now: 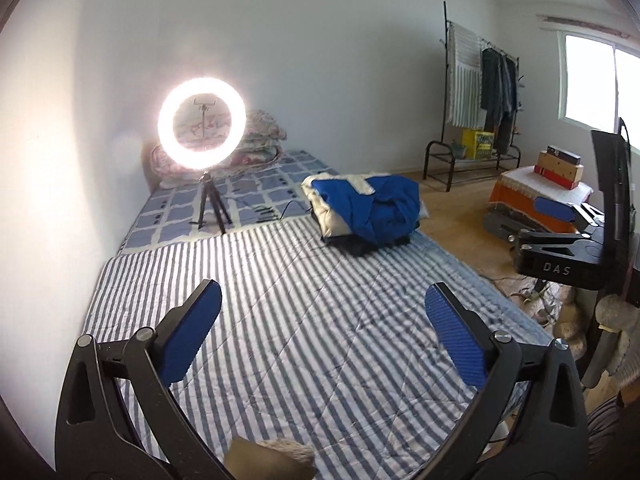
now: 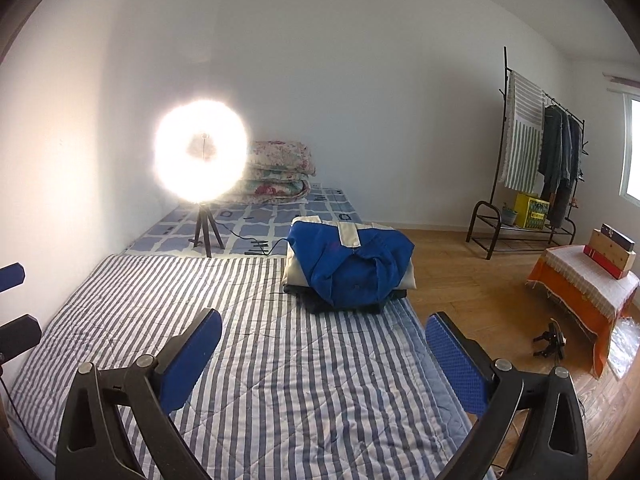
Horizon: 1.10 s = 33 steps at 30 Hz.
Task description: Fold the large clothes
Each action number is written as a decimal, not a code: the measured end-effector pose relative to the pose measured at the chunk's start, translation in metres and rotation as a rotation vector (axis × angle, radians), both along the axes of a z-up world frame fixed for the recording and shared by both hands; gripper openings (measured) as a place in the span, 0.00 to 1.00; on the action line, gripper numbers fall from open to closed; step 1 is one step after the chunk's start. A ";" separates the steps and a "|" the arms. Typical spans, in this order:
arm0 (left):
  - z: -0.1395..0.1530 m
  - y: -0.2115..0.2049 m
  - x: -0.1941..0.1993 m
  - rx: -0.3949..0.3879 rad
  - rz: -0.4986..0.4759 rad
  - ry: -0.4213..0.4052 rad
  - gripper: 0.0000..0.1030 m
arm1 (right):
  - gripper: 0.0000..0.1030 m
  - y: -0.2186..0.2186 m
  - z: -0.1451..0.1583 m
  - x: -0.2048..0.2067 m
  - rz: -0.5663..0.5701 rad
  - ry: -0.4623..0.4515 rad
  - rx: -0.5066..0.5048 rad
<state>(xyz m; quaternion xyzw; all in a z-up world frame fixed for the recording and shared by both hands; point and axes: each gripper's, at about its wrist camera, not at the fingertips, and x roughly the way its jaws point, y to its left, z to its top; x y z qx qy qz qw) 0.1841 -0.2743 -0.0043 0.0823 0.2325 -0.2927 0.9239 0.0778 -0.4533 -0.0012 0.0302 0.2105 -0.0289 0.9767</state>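
A blue and cream garment (image 1: 360, 208) (image 2: 352, 268) lies folded on top of a dark pile at the far right side of the striped mattress cover (image 1: 304, 320) (image 2: 256, 356). My left gripper (image 1: 323, 300) stands open above the bare stripes, nothing between its blue pads (image 1: 188, 340). My right gripper (image 2: 323, 328) is open too, well short of the pile, with empty space between its pads (image 2: 456, 360). In the left wrist view the right gripper (image 1: 560, 236) shows at the right edge. In the right wrist view part of the left gripper's fingers (image 2: 12, 276) shows at the left edge.
A lit ring light on a tripod (image 1: 202, 136) (image 2: 202, 152) stands on the checked sheet beyond the stripes, its cable running toward the pile. Folded floral quilts (image 2: 276, 172) lie against the wall. A clothes rack (image 2: 536, 160), an orange-covered stand with boxes (image 2: 588, 284) and wood floor lie right.
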 end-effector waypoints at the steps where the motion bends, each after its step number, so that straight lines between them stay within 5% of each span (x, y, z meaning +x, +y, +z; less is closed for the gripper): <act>1: -0.003 0.001 0.000 0.007 0.004 -0.001 1.00 | 1.00 0.001 -0.004 -0.002 -0.002 -0.003 0.004; 10: -0.026 0.008 -0.009 0.070 0.019 -0.036 1.00 | 1.00 0.009 -0.027 -0.001 -0.008 0.012 -0.017; 33: -0.035 0.014 -0.011 0.063 0.028 0.000 1.00 | 1.00 0.008 -0.038 0.001 -0.034 0.033 0.052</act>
